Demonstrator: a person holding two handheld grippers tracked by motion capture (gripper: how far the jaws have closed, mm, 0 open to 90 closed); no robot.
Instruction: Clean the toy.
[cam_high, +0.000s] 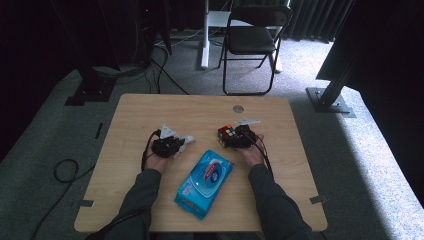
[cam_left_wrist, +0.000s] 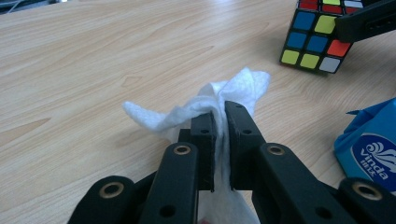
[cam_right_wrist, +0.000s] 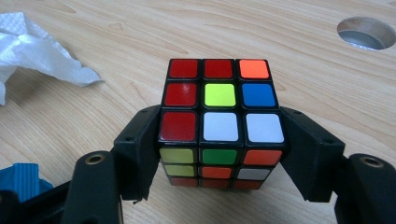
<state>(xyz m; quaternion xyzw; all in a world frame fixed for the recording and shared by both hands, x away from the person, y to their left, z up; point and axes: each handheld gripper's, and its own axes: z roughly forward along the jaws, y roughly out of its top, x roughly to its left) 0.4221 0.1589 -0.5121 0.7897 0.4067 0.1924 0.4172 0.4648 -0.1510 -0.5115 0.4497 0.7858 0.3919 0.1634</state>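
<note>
Wooden table (cam_high: 150, 210) on grey carpet, folding chair (cam_high: 252, 37) behind. High view: wipe pack (cam_high: 204, 182) near front edge, between hands. Left gripper view: left gripper (cam_left_wrist: 219, 114) clenched on white wipe (cam_left_wrist: 243, 86). Right gripper view: right gripper (cam_right_wrist: 219, 135) clamps puzzle cube (cam_right_wrist: 219, 121), mid-table, near cable hole (cam_right_wrist: 366, 32).

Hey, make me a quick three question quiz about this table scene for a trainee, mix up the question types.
1. True or false: the left gripper is shut on the white wipe.
2. What does the right gripper clamp? A) puzzle cube B) blue wipes pack C) nothing
3. What lies on the table between the person's forearms?

Key: 1 true; 2 A; 3 the blue wipes pack.
</note>
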